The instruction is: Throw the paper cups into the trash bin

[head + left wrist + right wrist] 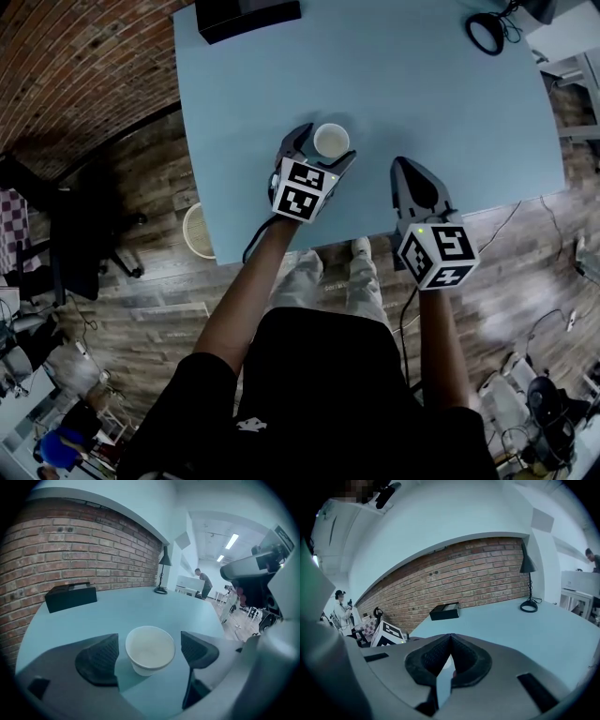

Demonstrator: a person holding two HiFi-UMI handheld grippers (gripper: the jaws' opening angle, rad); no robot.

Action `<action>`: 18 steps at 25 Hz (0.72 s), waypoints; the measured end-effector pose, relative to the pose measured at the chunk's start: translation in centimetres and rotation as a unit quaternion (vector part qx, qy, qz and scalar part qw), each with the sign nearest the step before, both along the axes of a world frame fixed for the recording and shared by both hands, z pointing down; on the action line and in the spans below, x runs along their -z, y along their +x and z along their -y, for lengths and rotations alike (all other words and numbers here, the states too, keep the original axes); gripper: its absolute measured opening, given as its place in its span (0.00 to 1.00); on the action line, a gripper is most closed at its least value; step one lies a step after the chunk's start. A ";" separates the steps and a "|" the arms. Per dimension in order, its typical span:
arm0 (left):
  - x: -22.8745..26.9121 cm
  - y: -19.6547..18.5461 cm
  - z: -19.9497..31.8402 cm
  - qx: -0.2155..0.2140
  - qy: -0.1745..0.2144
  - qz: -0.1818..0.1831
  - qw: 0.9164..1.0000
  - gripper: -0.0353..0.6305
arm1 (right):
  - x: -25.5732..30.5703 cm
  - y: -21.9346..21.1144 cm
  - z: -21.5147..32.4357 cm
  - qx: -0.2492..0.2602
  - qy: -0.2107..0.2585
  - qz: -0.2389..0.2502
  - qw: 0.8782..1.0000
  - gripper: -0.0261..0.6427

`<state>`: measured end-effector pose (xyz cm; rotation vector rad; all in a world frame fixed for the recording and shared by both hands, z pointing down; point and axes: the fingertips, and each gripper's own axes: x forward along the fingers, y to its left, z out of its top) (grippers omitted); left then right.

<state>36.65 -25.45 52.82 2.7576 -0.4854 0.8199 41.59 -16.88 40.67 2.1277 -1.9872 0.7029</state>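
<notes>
Trash bin (194, 233) half hidden under table (394, 84); black box (246, 15) cut by top edge.

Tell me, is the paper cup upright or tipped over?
Upright: the paper cup stands on its base on the table, mouth facing up.

We see soft, even indoor light; the paper cup (150, 649) throws only a faint shadow on the table (140, 606); ceiling lights (231, 541) glare white; both gripper views bend hard w/ dark corners; head view sharp, edges curved.
</notes>
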 end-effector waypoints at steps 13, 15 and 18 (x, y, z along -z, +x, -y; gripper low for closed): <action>-2.1 0.5 -0.6 -0.024 0.011 0.018 0.999 0.66 | -0.8 0.6 -0.2 0.001 -0.009 0.012 1.000 0.04; -2.1 0.5 -0.6 -0.025 0.013 0.022 0.999 0.62 | -0.9 0.6 -0.1 0.003 -0.010 0.014 1.000 0.04; -2.2 0.3 -0.6 -0.023 0.010 0.022 0.999 0.59 | -1.2 0.3 0.0 0.006 -0.012 0.014 1.000 0.04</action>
